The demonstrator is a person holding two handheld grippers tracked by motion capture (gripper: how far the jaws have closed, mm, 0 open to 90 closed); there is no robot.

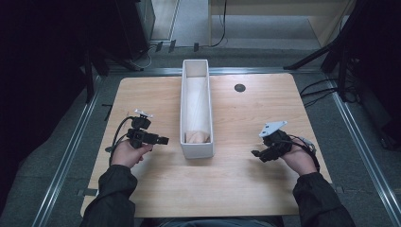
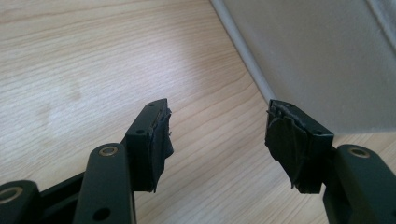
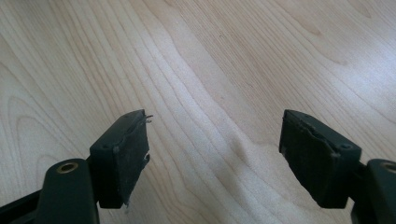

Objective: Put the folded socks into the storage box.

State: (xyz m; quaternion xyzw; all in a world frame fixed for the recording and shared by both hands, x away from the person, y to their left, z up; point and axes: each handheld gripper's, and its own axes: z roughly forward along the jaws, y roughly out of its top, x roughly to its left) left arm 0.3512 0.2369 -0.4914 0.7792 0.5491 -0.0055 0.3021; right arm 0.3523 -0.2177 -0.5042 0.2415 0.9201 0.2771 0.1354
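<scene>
On the wooden table [image 1: 156, 189], a long white box [image 1: 196, 149] stands lengthwise down the middle, its open top facing up and a pale, peach-toned object [image 1: 197, 136] lying inside at the near end; what the object is cannot be told from the high view. The left gripper [image 1: 163, 140] is held in the person's left hand [image 1: 126, 152], just beside the box's near left wall, jaws pointing toward it. In the left gripper view the left gripper [image 2: 217, 135] has its jaws spread wide with nothing between them, bare wood under the gap, and the white box wall [image 2: 317, 60] rising close beyond the far jaw, not touching it. The right gripper [image 1: 257, 154] sits in the right hand [image 1: 298, 158], well apart from the box on its right side, jaws aimed inward across the table. In the right gripper view the right gripper [image 3: 215, 144] is likewise wide apart and empty, with wood grain behind the worn pads [image 3: 130, 154]. A small dark round hole [image 1: 239, 87] marks the far table surface, right of the box.
</scene>
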